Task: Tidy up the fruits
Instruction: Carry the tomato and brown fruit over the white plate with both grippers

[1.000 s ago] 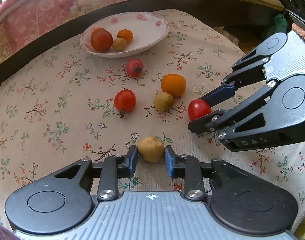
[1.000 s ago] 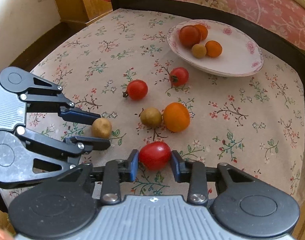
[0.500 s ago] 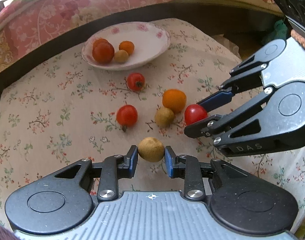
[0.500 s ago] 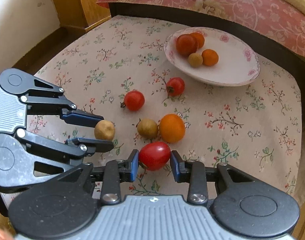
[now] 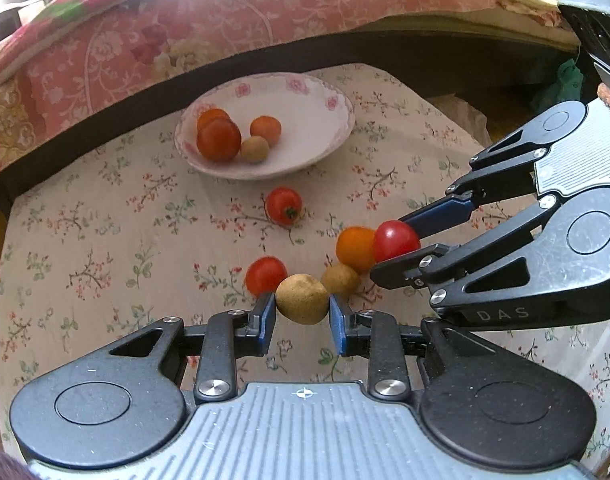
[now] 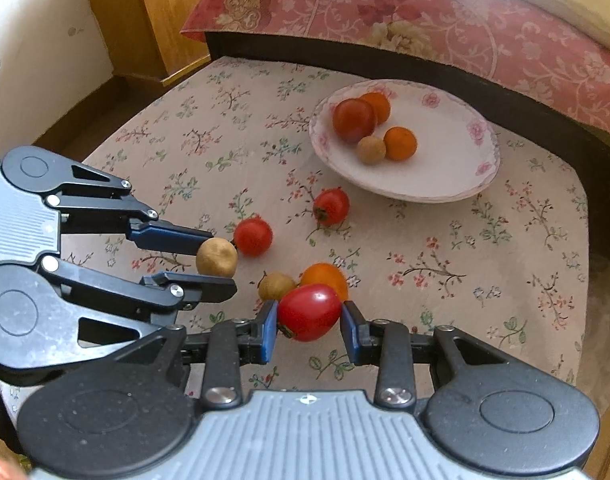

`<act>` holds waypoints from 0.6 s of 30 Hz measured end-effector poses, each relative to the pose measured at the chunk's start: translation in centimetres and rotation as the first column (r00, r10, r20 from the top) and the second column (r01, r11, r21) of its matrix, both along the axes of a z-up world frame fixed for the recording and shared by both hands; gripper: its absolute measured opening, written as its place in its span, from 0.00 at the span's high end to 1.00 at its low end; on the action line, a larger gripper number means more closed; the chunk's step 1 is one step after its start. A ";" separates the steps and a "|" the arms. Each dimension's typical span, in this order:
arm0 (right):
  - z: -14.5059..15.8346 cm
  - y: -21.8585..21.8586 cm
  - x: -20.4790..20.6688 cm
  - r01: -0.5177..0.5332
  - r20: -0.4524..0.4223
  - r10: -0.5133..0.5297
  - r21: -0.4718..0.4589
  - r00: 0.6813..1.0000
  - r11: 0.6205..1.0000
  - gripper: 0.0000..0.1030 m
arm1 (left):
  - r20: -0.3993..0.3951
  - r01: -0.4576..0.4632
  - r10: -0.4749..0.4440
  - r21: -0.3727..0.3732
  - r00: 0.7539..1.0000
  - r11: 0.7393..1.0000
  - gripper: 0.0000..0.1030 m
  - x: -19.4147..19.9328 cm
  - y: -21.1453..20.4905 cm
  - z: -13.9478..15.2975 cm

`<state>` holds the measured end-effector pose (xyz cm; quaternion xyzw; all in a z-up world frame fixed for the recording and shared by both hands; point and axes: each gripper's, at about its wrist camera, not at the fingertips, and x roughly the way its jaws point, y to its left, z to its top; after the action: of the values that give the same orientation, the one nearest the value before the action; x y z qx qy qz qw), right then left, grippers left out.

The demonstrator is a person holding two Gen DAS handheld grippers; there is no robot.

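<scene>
Left gripper (image 5: 301, 309): jaws nearly closed, blue pads clamped on tan round fruit (image 5: 301, 298), lifted clear of cloth.
Right gripper (image 6: 309, 317): jaws nearly closed, pads clamped on red tomato (image 6: 309, 312), also off the cloth.
Both grippers side by side, angled down twd table, near each other but apart.

Table w/ floral cloth (image 6: 485, 264), items loose on it:
- orange fruit (image 5: 355, 249), mid-table, just behind the held tomato in right wrist view.
- 2nd tan fruit (image 6: 276, 286), touching or just beside the orange one.
- red tomato no. 2 (image 6: 253, 236), left of that pair.
- red tomato no. 3 (image 6: 331, 207), stem showing, between the loose group and the dish.

White dish w/ pink flower rim (image 6: 457, 184), far side of table. Contents: 1 dark red tomato (image 6: 353, 120), 2 orange fruits, 1 small tan fruit, grouped on its left half.

Bkgd: pink floral bedding (image 6: 445, 28) behind table; wooden panel at far left in right wrist view.
</scene>
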<state>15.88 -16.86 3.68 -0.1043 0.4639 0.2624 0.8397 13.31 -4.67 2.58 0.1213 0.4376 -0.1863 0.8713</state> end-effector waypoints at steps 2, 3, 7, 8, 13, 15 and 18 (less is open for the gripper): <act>0.2 -0.2 0.1 0.011 0.008 -0.011 0.003 1.000 1.000 0.65 | 0.006 -0.002 0.002 -0.002 1.000 1.000 0.65 0.3 -0.2 0.2; 0.4 -0.4 0.2 0.016 0.011 -0.016 0.006 1.000 1.000 0.65 | 0.009 -0.002 0.002 -0.001 1.000 1.000 0.65 0.4 -0.3 0.3; 0.9 -0.8 0.7 0.035 0.027 -0.036 0.013 0.999 0.999 0.65 | 0.024 -0.001 0.001 0.002 1.000 1.000 0.65 1.1 -0.7 0.7; 1.0 -1.0 0.9 0.040 0.030 -0.040 0.017 0.999 0.999 0.65 | 0.027 -0.002 0.002 0.001 1.000 1.000 0.65 1.2 -0.7 0.8; 1.7 -1.4 1.7 0.060 0.052 -0.061 0.028 0.997 0.998 0.65 | 0.035 -0.013 0.013 -0.011 0.999 1.000 0.65 2.3 -0.9 1.4; 2.0 -1.6 2.1 0.073 0.057 -0.075 0.036 0.996 0.997 0.65 | 0.037 -0.017 0.018 -0.017 0.999 1.000 0.65 2.8 -1.0 1.6; 2.6 -1.8 2.9 0.097 0.072 -0.100 0.046 0.992 0.994 0.65 | 0.052 -0.021 0.022 -0.015 0.998 1.000 0.65 3.7 -1.2 2.1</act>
<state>18.76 -18.71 6.27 -0.0730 0.4314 0.2263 0.8703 17.03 -5.87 4.66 0.1153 0.4146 -0.1767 0.8852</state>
